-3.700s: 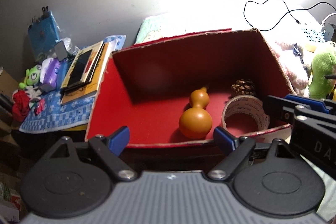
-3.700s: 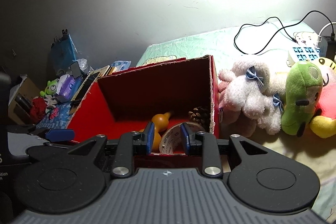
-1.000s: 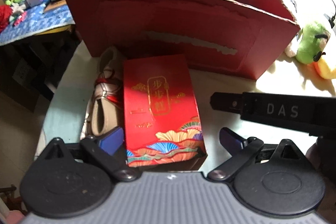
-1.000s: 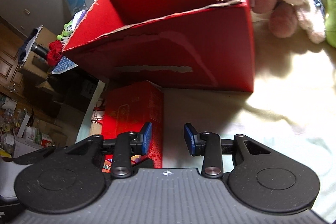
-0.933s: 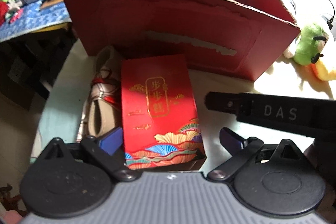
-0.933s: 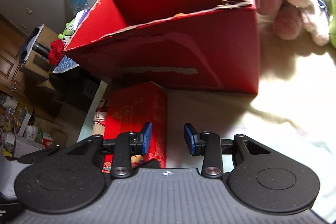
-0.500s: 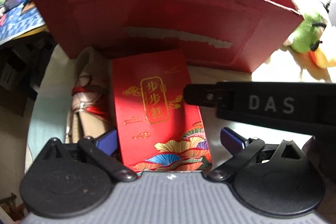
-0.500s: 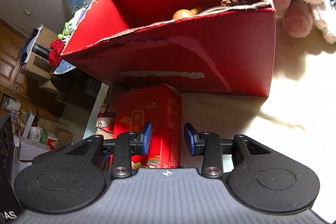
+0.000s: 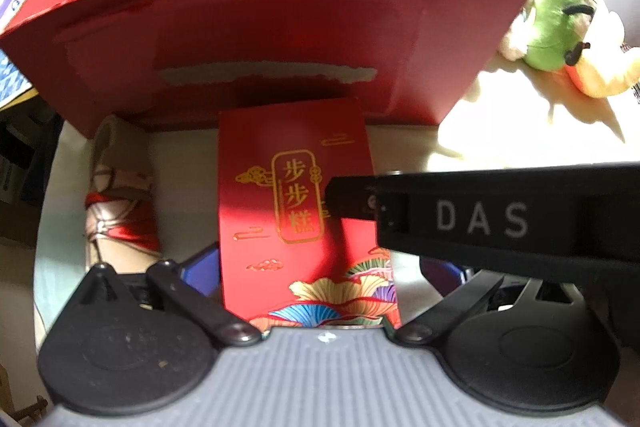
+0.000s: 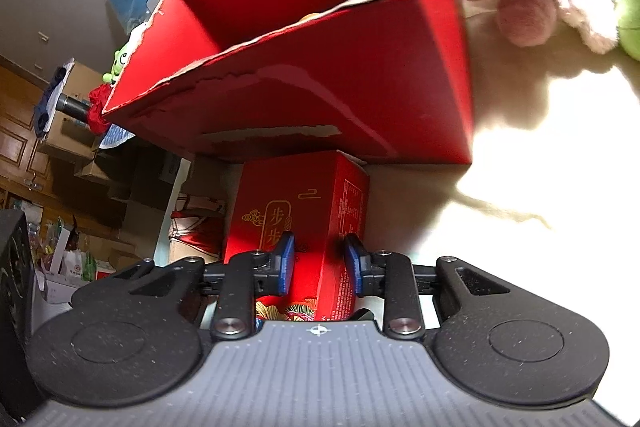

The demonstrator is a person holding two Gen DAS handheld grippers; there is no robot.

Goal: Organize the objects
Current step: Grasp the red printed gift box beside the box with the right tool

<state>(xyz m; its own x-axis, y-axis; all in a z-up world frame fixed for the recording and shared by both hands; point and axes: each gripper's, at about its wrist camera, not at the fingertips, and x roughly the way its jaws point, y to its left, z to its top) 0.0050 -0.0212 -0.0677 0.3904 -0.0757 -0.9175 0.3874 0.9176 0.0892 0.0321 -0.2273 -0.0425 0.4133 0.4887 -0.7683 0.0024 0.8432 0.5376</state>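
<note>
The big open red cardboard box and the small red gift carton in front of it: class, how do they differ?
The big open red cardboard box has plain walls with torn paper strips; the small red gift carton carries gold lettering and colourful artwork. The box is open-topped and much larger; the carton is closed. Both are red cardboard.

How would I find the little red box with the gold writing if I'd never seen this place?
Look for the big open red cardboard box. Right in front of its near wall lies the small red carton, next to a beige bundle tied with red ribbon. Only the carton has gold characters and colourful fan shapes on it.
</note>
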